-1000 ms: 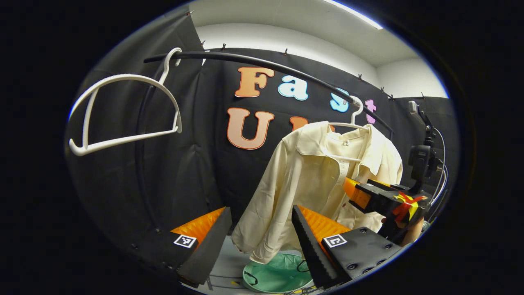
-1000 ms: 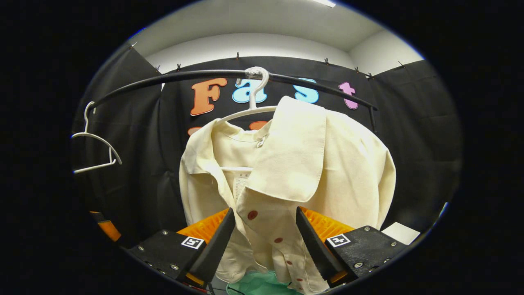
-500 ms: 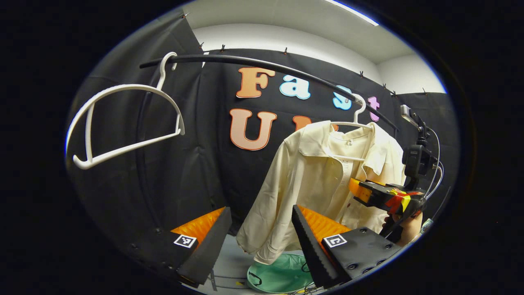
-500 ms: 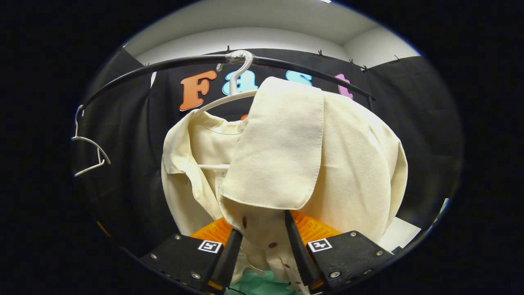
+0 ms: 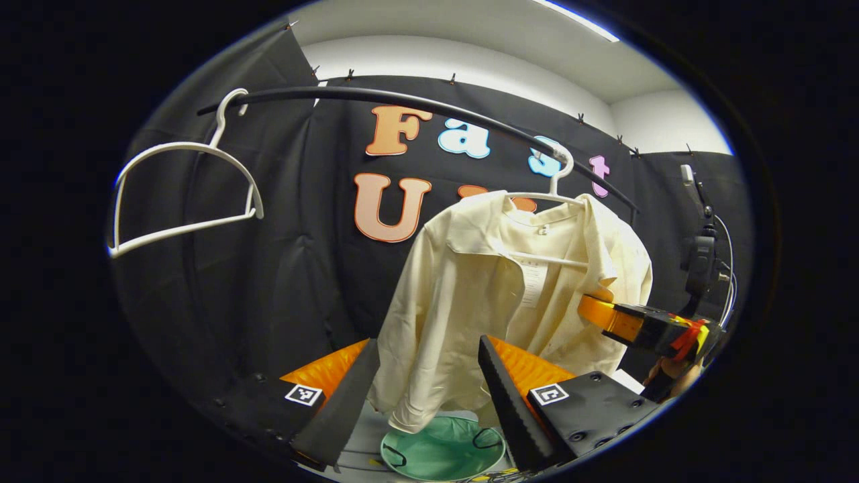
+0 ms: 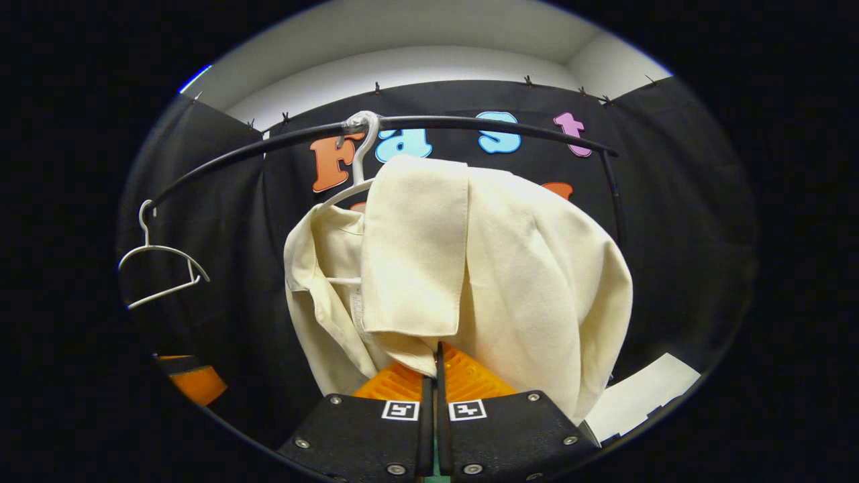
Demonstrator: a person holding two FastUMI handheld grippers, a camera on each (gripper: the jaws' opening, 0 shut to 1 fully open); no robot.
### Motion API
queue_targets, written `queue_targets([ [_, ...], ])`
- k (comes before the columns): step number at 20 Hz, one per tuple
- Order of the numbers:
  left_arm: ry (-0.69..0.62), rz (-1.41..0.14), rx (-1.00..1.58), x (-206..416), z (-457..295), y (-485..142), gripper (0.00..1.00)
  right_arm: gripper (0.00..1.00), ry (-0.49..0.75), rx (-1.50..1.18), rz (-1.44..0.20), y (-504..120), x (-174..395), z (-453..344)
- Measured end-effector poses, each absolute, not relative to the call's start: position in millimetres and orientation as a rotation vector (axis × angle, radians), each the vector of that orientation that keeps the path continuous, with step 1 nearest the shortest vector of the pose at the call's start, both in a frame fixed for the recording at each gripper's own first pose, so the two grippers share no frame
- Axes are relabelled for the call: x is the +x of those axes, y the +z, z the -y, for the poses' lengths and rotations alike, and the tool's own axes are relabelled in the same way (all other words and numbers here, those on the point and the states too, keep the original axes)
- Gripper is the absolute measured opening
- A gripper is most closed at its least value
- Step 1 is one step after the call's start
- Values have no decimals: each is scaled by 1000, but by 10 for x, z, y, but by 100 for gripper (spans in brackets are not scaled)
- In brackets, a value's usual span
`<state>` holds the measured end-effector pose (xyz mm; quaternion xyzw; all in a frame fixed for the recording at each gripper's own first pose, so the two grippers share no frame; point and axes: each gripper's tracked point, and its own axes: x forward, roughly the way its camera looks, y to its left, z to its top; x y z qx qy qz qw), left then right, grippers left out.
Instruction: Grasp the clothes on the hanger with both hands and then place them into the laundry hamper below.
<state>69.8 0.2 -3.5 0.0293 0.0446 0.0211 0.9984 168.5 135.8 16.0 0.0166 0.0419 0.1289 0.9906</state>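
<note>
Rail [image 5: 416, 100] as landmark, left to right.

- Empty hanger [image 5: 181, 194] — left end of the rail; you could snag it.
- Left gripper [image 5: 423, 402] — below the rail, fingers spread wide, holding nothing.
- Shirt [image 5: 496, 282] — on its hanger [image 5: 557, 174] under the rail's right half; hamper [image 5: 443, 453] below it.
- Right gripper [image 6: 433, 376] — closed, fingers pinching the shirt's front edge. Pull one-handed and the shirt may catch on its hanger.
- Writing: inner label [image 5: 533, 285], too small to read.
</note>
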Motion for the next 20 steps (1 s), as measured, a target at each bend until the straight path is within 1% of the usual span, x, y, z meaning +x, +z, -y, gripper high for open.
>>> queue_targets([
  [1,31,-92,56,724,80,-62,97,1,274,39,-86,175,1640,-1338],
  [2,22,-93,54,764,153,-79,94,1,287,44,-86,196,1594,-1312],
  [3,15,-92,53,820,210,-88,97,0,296,48,-85,217,1560,-1286],
  [4,6,-90,52,889,277,-88,97,0,303,52,-82,243,1519,-1254],
  [5,-4,-91,51,942,343,-104,100,0,309,54,-80,260,1489,-1228],
  [6,-17,-93,50,1004,413,-119,96,0,315,54,-79,273,1449,-1194],
  [7,-26,-94,50,1072,481,-124,100,0,322,56,-77,289,1413,-1156],
  [8,-33,-92,47,1132,535,-121,97,0,328,58,-74,314,1376,-1115],
  [9,-44,-91,46,1201,624,-129,97,0,331,59,-70,332,1356,-1076],
  [10,-53,-95,53,1268,692,-139,100,0,331,58,-66,352,1336,-1035],
  [11,-56,-92,66,1343,743,-144,97,0,333,57,-63,368,1321,-1000],
  [13,-57,-88,85,1479,824,-141,97,0,339,55,-57,409,1306,-969],
  [14,-53,-81,79,1549,855,-127,100,0,340,54,-53,425,1297,-943],
  [15,-48,-72,75,1619,877,-96,97,0,341,52,-51,442,1290,-918],
  [16,-37,-65,79,1692,881,-78,96,0,343,53,-49,458,1280,-904],
  [19,26,-48,114,1902,769,-23,97,0,351,50,-44,500,1235,-863],
  [20,36,-44,113,1961,760,-15,100,0,354,47,-40,510,1231,-854],
])
